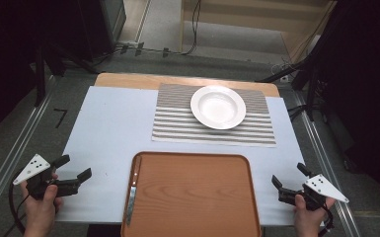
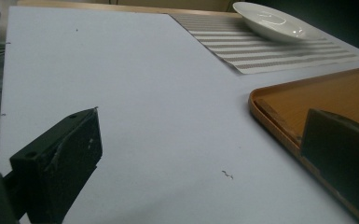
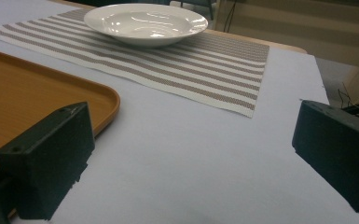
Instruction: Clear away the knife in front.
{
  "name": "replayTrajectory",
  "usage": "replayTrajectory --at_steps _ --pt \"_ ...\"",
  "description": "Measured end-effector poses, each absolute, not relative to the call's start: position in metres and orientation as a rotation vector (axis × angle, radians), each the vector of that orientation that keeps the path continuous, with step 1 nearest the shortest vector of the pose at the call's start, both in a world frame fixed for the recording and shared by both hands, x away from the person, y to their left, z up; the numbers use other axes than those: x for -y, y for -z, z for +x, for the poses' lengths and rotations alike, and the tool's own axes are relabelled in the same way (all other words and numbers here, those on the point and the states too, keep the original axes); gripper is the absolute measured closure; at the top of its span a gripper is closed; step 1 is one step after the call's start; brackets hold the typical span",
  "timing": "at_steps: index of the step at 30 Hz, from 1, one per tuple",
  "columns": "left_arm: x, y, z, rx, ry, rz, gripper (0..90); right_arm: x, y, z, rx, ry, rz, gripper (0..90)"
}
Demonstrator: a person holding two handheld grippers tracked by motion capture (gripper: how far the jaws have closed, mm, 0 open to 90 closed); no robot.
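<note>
A brown wooden tray [image 1: 192, 192] lies at the table's near edge, with a table knife [image 1: 132, 190] along its left rim. Farther back, a white deep plate [image 1: 218, 106] rests on a striped placemat [image 1: 177, 123]. My left gripper [image 1: 76, 166] hovers open over the white table left of the tray, held by a hand. On the other side of the tray, my right gripper [image 1: 288, 174] is open too. The left gripper view has the tray [image 2: 279, 100], plate [image 2: 275, 21] and my open left gripper [image 2: 200, 140]. The right gripper view has the plate [image 3: 144, 23], placemat [image 3: 205, 70], tray [image 3: 28, 93] and my open right gripper [image 3: 193, 140].
The white table cover [image 1: 108, 128] is bare at left. Metal rails [image 1: 10, 153] run along both table sides. Cables and stands [image 1: 296, 74] sit on the floor beyond the far edge.
</note>
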State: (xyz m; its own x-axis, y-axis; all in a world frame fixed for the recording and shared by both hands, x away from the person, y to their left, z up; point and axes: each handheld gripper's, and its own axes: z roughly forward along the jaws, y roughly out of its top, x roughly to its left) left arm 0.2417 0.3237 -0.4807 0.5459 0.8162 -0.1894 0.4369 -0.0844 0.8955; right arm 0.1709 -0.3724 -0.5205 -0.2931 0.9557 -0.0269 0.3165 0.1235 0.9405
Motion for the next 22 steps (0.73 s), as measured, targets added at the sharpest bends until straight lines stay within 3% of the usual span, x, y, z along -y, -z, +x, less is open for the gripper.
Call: replayTrajectory --at_steps 22 --pt "-0.321 0.495 0.245 -1.038 -0.392 1.700 0.0 0.372 0.521 0.172 -1.719 -1.168 1.247 0.0"
